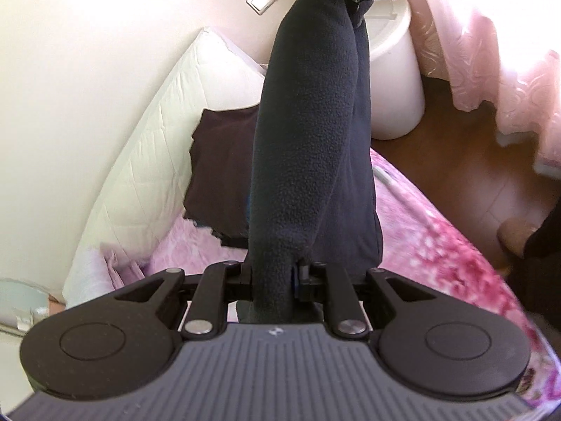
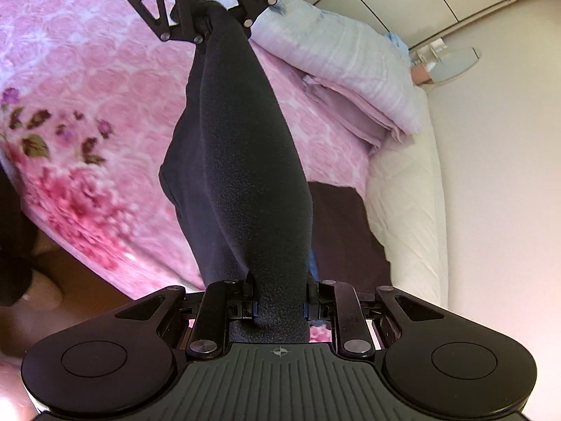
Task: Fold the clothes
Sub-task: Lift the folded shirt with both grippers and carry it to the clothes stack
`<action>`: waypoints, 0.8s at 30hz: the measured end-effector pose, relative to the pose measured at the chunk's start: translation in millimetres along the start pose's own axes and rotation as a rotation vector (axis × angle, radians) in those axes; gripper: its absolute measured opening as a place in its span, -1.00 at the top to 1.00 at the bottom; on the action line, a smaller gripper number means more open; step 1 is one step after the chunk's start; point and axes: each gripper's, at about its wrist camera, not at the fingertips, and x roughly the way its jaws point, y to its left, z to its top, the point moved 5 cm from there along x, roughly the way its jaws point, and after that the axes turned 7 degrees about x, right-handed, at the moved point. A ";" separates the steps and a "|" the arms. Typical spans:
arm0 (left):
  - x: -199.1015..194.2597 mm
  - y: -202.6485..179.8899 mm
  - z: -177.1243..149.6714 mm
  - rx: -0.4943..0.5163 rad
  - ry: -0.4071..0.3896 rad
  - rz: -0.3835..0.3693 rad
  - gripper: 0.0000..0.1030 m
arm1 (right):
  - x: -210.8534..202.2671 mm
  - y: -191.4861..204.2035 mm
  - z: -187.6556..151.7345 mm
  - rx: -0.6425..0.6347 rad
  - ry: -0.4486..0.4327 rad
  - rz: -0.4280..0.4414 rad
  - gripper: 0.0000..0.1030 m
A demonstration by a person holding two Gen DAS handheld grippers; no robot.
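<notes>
- The left gripper [image 1: 271,275], at the bottom centre of the left wrist view, is grasping one end of a dark fleece garment [image 1: 308,133]; its jaws are clenching on the cloth.
- The right gripper [image 2: 280,305], at the bottom centre of the right wrist view, is likewise clenching its jaws on the other end of the same dark fleece garment [image 2: 245,161].
- The garment is stretching as a bunched band from each gripper up the middle of the frame to the opposite gripper at the top edge, hanging above the bed.
- A pink floral blanket [image 2: 87,80] is covering the bed beneath the garment.
- A dark maroon cloth [image 1: 221,161] is lying on the bed left of centre in the left wrist view, beside a white quilted mattress edge [image 1: 147,147].
- A white round bin [image 1: 396,80] is standing on the wooden floor [image 1: 455,175] at upper right in that view, near a pink curtain [image 1: 498,52].
- A pale folded quilt [image 2: 336,59] is lying at upper right in the right wrist view.
</notes>
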 end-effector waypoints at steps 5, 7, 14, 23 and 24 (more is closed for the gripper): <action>37.9 47.5 8.9 0.015 -0.047 0.025 0.72 | 17.7 -49.6 -8.3 0.016 0.024 -0.031 0.62; 54.4 71.6 14.5 0.023 -0.062 0.040 0.72 | 25.2 -72.9 -10.4 0.027 0.034 -0.050 0.62; 124.0 180.8 38.7 0.042 -0.038 0.135 0.71 | 78.2 -181.1 -20.7 0.032 0.019 -0.109 0.62; 231.4 287.5 54.9 -0.028 0.091 0.302 0.72 | 179.8 -325.6 -36.2 -0.022 -0.156 -0.239 0.61; 251.7 277.6 51.1 -0.041 0.102 0.283 0.72 | 194.9 -327.3 -42.2 -0.016 -0.170 -0.238 0.60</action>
